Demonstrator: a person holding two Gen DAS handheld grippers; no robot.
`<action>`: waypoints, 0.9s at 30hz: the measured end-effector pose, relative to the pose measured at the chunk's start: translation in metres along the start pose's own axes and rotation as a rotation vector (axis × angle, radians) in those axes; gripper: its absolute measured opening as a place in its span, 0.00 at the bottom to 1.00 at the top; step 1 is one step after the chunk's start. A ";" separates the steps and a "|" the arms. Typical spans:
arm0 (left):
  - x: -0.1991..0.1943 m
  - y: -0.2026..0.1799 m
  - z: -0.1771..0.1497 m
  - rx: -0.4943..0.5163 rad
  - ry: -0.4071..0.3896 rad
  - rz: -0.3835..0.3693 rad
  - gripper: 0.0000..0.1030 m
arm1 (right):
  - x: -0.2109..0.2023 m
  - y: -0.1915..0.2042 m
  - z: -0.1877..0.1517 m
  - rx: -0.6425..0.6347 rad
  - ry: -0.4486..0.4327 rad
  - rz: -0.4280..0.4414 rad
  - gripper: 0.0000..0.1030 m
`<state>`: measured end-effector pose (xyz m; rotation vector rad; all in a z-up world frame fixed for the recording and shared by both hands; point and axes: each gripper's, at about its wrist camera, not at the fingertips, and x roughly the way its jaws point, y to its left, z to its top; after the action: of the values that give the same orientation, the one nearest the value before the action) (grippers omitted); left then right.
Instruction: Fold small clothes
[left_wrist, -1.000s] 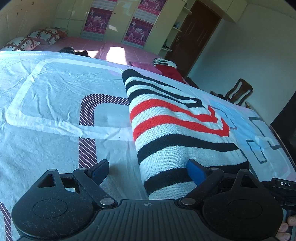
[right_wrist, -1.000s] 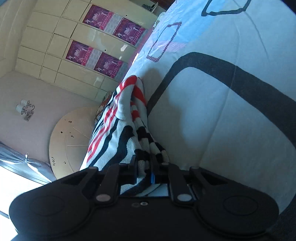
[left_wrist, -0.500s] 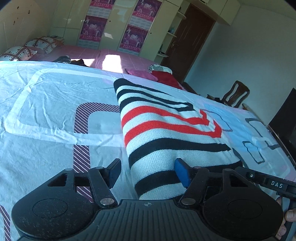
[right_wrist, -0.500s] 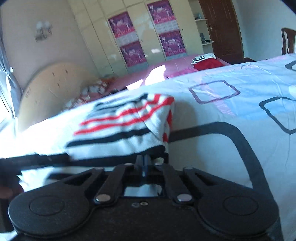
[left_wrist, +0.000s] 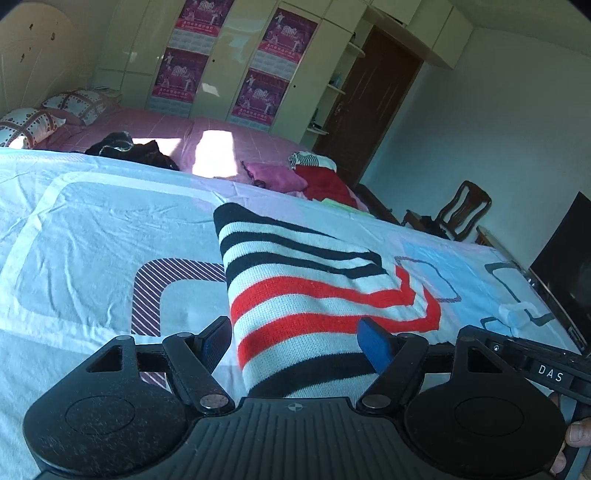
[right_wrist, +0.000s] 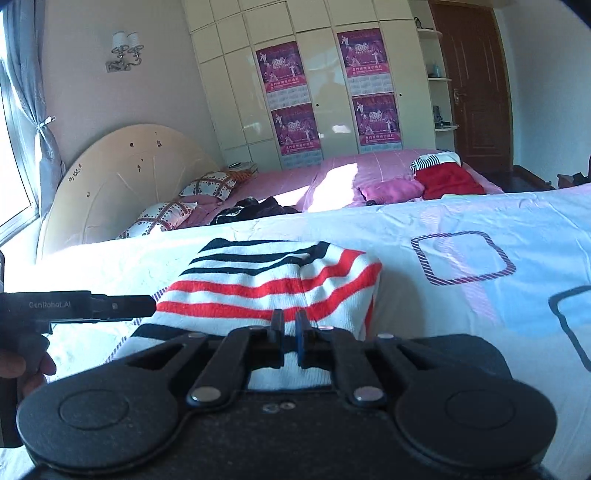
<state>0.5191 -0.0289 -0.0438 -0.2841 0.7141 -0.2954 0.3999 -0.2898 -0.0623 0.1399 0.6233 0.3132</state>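
Striped knitwear, a small sweater banded in white, black and red, lay folded on the pale patterned bedsheet, its near end reaching in between the fingers of both tools. The left gripper stood with its jaws wide, one blue pad over the sweater's near black stripe and the other just off the garment's left edge above the sheet; neither pad pressed on the knit. The right gripper had its jaws narrow and parting slightly, a thin gap showing between the two blue-edged fingertips, with the white knit lying under and behind them; whether they still pinched any fabric could not be told. In the right wrist view the left tool's black body came in from the left edge, and part of a hand showed below it. Beyond the sweater the sheet ran on with its outlined squares. Farther back lay a pink bed with patterned pillows, a dark heap of clothes and a red garment. Behind it stood a cream wardrobe bearing purple posters, with a dark wooden door to its right.
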 end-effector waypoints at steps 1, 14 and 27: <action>0.008 0.000 0.000 0.002 0.023 0.017 0.72 | 0.009 -0.002 0.000 -0.007 0.019 0.001 0.07; 0.029 0.011 -0.015 -0.048 0.076 0.022 0.80 | 0.020 -0.001 -0.023 -0.096 0.049 -0.001 0.06; 0.025 0.008 0.011 -0.034 0.049 0.007 0.80 | 0.018 0.002 0.010 -0.130 0.056 0.017 0.19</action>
<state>0.5457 -0.0288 -0.0536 -0.3075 0.7686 -0.2847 0.4189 -0.2825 -0.0642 0.0112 0.6559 0.3740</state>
